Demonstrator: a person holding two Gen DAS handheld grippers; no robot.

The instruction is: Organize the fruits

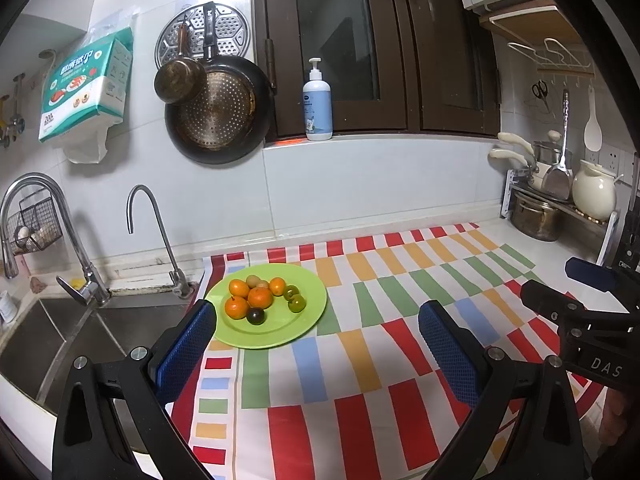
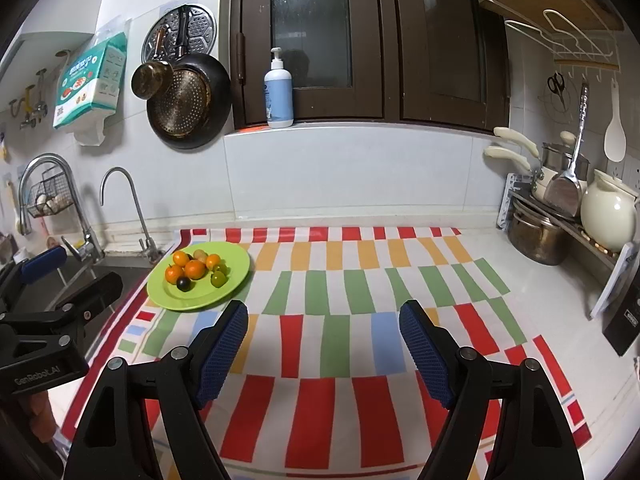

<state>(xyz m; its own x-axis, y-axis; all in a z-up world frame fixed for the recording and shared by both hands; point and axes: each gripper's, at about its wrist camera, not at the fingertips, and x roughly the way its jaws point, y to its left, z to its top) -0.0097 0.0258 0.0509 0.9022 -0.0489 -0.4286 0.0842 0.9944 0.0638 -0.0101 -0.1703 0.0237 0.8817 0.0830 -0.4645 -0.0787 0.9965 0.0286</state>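
Both our left gripper [image 1: 316, 336] and right gripper [image 2: 323, 340] hover wide open and empty over the striped cloth [image 2: 340, 320], fruits [image 1: 260, 296] piled on the green plate [image 1: 308, 312] beside the sink [image 1: 80, 328].

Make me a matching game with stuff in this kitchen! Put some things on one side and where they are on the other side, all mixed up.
Things:
1. oranges
2. soap bottle
3. frying pan
4. cream pot

Places:
A. hanging on the wall
B. on the rack in the right corner
C. on the green plate
D. on the window ledge

Pairs: 1-C, 2-D, 3-A, 4-B
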